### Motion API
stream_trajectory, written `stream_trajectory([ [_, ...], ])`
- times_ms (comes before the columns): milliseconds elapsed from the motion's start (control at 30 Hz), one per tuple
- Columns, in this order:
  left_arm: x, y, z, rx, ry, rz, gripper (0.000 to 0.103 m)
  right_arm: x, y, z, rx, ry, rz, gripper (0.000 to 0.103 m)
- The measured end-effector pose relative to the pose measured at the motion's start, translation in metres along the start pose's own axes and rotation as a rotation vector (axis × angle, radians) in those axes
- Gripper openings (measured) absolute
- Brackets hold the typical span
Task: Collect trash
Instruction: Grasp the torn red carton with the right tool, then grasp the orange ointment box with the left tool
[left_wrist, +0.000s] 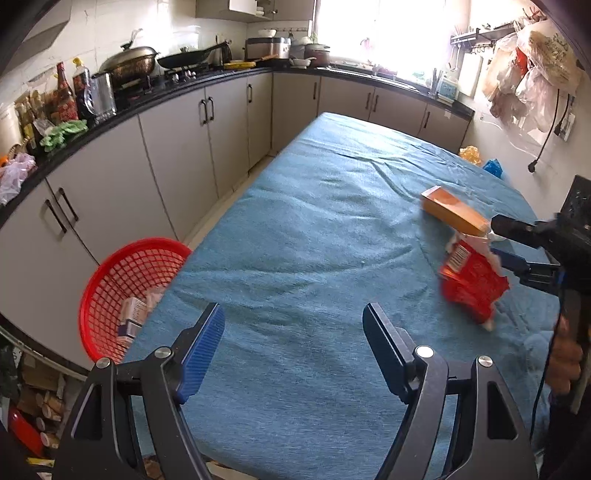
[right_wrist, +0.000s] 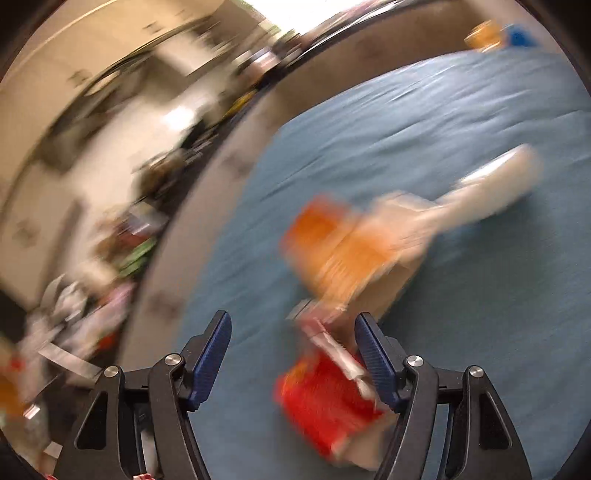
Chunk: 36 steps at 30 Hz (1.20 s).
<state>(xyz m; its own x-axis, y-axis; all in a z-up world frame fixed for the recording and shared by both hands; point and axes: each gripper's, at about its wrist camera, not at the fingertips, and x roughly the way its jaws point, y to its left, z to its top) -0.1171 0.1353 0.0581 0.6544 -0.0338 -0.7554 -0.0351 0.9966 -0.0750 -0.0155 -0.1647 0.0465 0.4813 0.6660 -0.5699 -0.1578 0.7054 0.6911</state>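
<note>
A red snack packet (left_wrist: 472, 284) with a torn white edge lies at the right side of the blue-covered table (left_wrist: 295, 221). Just behind it lies an orange box (left_wrist: 452, 210). My right gripper (left_wrist: 496, 242) reaches in from the right, its tips at the packet's top edge. The right wrist view is blurred. There the packet (right_wrist: 325, 398) sits between the wide jaws of my right gripper (right_wrist: 293, 328), against the right finger only, and the orange box (right_wrist: 332, 251) lies beyond. My left gripper (left_wrist: 293, 310) hangs open over the near cloth, holding nothing.
A red mesh basket (left_wrist: 125, 288) with small boxes in it stands off the table's left edge, beside the kitchen cabinets (left_wrist: 177, 147). A pale, blurred object (right_wrist: 491, 184) lies on the cloth beyond the orange box. A hand (left_wrist: 565, 354) holds the right gripper's handle.
</note>
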Motion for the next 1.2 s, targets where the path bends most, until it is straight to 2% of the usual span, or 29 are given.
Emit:
stream_trajectory([
  [33,0.001,-0.001,-0.001,0.002,0.004,-0.009,0.076,-0.001,0.010,-0.004,-0.031,0.011,0.046,0.075],
  [100,0.004,-0.006,-0.002,0.016,0.012,-0.021,0.076,-0.009,0.018,-0.008,-0.075,-0.014,0.029,0.076],
  [133,0.005,-0.008,-0.003,0.020,0.015,-0.023,0.076,-0.014,0.021,-0.010,-0.102,-0.034,-0.017,0.078],
  [233,0.012,-0.015,-0.002,0.020,0.035,-0.049,0.076,-0.021,0.027,-0.021,-0.194,-0.063,-0.243,0.082],
  [367,0.022,-0.021,0.008,-0.012,0.067,-0.129,0.076,-0.005,0.024,-0.037,-0.204,-0.001,-0.271,0.081],
  [433,0.029,-0.026,0.021,-0.036,0.083,-0.182,0.076,0.004,0.024,-0.042,-0.215,0.011,-0.282,0.071],
  [500,0.037,-0.033,0.032,-0.043,0.099,-0.216,0.077,0.012,0.027,-0.044,-0.226,0.029,-0.279,0.038],
  [567,0.047,-0.045,0.047,-0.047,0.126,-0.251,0.078,0.013,0.024,-0.048,-0.226,0.042,-0.286,0.017],
  [667,0.067,-0.060,0.061,-0.065,0.177,-0.306,0.081,0.007,0.013,-0.053,-0.211,0.037,-0.307,0.009],
  [767,0.095,-0.083,0.076,-0.102,0.247,-0.380,0.082,-0.008,0.005,-0.056,-0.192,0.001,-0.337,0.009],
  [867,0.126,-0.106,0.088,-0.144,0.318,-0.406,0.082,-0.022,-0.003,-0.058,-0.187,-0.044,-0.388,0.009],
  [967,0.150,-0.128,0.099,-0.185,0.363,-0.400,0.083,-0.039,-0.011,-0.061,-0.184,-0.084,-0.410,0.008],
  [1100,0.164,-0.151,0.111,-0.193,0.355,-0.351,0.085,-0.053,-0.015,-0.064,-0.199,-0.126,-0.422,0.008],
  [1200,0.174,-0.168,0.121,-0.201,0.351,-0.294,0.089,-0.057,-0.021,-0.065,-0.196,-0.125,-0.386,0.008],
])
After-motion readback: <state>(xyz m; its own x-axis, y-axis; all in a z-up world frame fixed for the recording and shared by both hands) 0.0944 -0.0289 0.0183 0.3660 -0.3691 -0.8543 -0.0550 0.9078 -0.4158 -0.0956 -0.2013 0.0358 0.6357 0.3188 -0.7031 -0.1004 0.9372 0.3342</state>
